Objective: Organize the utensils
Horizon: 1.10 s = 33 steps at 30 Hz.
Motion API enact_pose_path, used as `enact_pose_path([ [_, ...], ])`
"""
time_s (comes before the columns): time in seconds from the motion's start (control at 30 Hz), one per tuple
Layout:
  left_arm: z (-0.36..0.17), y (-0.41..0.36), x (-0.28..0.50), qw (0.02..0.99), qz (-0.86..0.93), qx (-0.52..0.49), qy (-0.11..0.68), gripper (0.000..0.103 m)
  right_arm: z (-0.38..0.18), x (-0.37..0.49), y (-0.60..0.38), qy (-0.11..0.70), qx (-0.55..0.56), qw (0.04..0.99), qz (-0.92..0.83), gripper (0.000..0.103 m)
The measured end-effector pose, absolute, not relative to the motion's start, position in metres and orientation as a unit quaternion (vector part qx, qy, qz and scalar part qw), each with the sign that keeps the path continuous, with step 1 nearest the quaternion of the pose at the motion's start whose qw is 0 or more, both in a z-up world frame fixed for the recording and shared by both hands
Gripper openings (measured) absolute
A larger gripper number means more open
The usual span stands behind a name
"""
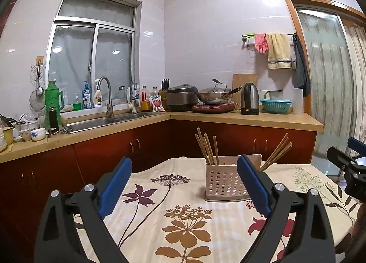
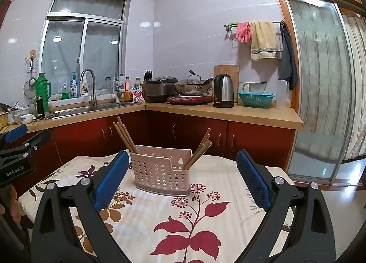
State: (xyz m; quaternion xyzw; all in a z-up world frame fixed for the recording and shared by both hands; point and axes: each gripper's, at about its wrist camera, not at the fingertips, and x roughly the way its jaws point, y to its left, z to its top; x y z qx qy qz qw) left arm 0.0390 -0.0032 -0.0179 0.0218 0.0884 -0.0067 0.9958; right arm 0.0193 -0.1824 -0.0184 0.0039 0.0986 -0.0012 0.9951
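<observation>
A pink perforated utensil holder (image 1: 223, 183) stands on the floral tablecloth; it also shows in the right wrist view (image 2: 161, 172). Wooden chopsticks lean out of its left end (image 1: 207, 147) (image 2: 124, 134) and its right end (image 1: 278, 153) (image 2: 200, 151). My left gripper (image 1: 184, 188) is open and empty, above the cloth in front of the holder. My right gripper (image 2: 183, 185) is open and empty, also just in front of the holder. The right gripper shows at the right edge of the left wrist view (image 1: 351, 167), and the left gripper at the left edge of the right wrist view (image 2: 18, 148).
The table (image 2: 228, 194) is small with a floral cloth; its far edge is just behind the holder. Beyond are red cabinets (image 1: 148, 146), a counter with a sink (image 1: 96, 123), a wok (image 1: 215, 96), a kettle (image 1: 249, 98) and a glass sliding door (image 2: 320, 80) at the right.
</observation>
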Motion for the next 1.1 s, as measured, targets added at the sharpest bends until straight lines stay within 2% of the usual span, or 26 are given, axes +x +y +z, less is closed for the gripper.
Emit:
enact_pose_path([
  [1.1,-0.0222,-0.0049,0.0367,0.995,-0.014,0.019,0.097,0.092,-0.0155,0.0129,-0.1787,0.097,0.003,0.995,0.0,0.093],
])
